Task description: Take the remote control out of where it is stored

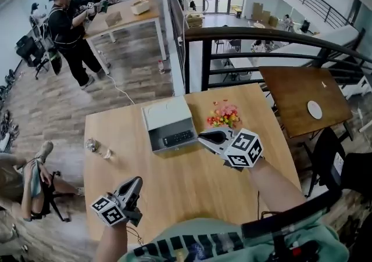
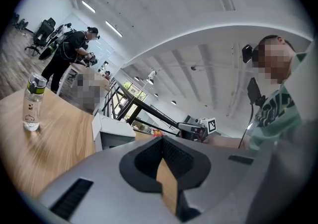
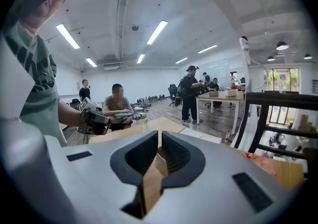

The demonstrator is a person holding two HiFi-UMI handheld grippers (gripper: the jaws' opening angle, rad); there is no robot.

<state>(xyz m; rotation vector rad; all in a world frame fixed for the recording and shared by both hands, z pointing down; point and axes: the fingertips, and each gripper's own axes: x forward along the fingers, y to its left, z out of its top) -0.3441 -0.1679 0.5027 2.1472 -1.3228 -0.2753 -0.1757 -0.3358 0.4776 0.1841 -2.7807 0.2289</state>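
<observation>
The right gripper (image 1: pixel 204 137) has its jaws pressed together with nothing between them. Its tip sits just right of the pale grey box (image 1: pixel 165 117). The left gripper (image 1: pixel 135 182) is closed and empty too, at the near left of the wooden table (image 1: pixel 174 191).

The remote control (image 1: pixel 177 137) is dark, long and flat. It lies in the open front part of the box, near the middle of the table. Only the head view shows it, and its buttons are too small to make out.

The left gripper view shows the box from the side and a clear bottle (image 2: pixel 32 101) standing upright at the table's left side. From above, that bottle is perhaps the small shiny shape there. Bright little things (image 1: pixel 224 117) lie right of the box.
</observation>
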